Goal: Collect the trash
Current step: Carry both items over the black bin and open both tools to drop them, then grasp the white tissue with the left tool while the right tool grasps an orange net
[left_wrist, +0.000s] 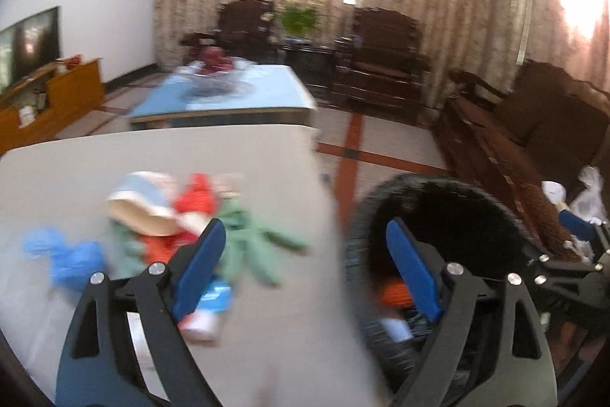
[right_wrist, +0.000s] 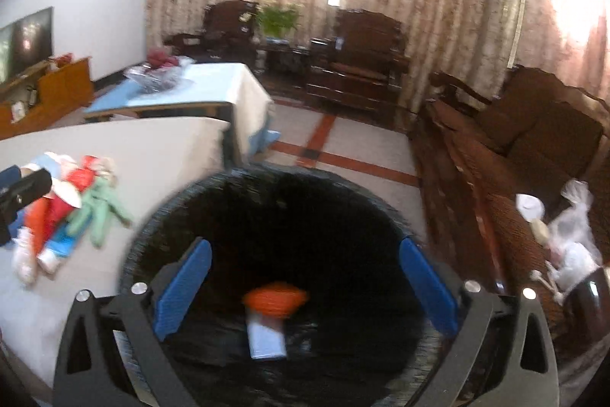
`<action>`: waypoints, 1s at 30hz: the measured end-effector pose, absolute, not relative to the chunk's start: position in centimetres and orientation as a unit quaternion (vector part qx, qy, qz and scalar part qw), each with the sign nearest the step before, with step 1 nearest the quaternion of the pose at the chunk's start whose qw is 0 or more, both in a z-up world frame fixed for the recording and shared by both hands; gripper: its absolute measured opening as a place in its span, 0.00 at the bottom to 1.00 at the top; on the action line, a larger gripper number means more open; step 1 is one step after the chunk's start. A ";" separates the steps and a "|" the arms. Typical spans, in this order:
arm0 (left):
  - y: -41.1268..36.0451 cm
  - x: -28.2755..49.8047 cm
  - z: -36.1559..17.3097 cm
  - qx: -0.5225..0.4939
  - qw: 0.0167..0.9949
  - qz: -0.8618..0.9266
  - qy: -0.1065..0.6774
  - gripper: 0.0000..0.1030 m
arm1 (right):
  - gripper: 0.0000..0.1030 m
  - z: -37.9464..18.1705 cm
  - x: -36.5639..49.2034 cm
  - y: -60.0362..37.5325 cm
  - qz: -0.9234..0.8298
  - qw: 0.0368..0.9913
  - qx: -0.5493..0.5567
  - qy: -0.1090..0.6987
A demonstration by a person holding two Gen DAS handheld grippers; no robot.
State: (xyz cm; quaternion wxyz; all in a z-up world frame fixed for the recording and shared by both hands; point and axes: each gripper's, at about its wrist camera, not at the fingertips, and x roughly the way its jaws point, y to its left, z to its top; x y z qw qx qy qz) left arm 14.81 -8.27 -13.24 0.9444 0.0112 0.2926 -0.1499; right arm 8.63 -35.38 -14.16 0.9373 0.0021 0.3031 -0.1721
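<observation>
A heap of trash (left_wrist: 179,216) lies on the white table (left_wrist: 244,330): a pale cup, red and orange wrappers, a green glove, a blue bag (left_wrist: 65,254). The heap also shows at left in the right wrist view (right_wrist: 72,208). A black bin (right_wrist: 274,361) stands right of the table, with an orange scrap (right_wrist: 275,298) and a white packet (right_wrist: 266,338) inside. My left gripper (left_wrist: 309,269) is open and empty, spanning the table's right edge and the bin's rim (left_wrist: 358,216). My right gripper (right_wrist: 305,285) is open and empty above the bin's mouth.
A low blue-topped table (left_wrist: 267,90) stands behind the white one. Dark wooden chairs (left_wrist: 377,63) and a sofa (right_wrist: 533,147) line the back and right. White bags (right_wrist: 572,239) lie on the sofa. A TV cabinet (left_wrist: 49,102) is at left.
</observation>
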 end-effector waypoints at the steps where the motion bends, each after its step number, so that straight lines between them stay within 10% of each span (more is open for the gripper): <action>1: -7.2 14.6 -12.9 0.011 0.947 -0.136 0.291 0.83 | 0.94 -14.0 8.9 -34.5 -0.158 0.941 0.005 0.299; 21: 5.1 13.8 -18.2 0.012 0.944 0.009 0.329 0.78 | 0.94 -15.4 13.3 -19.9 0.014 0.967 0.004 0.253; 25: 4.4 14.9 -20.3 0.006 0.935 -0.004 0.354 0.63 | 0.93 -15.9 13.4 -20.3 0.009 0.965 0.007 0.261; 30: 4.6 15.5 -22.0 -0.020 0.920 -0.036 0.389 0.19 | 0.85 -16.5 14.1 -20.0 0.020 0.963 0.003 0.271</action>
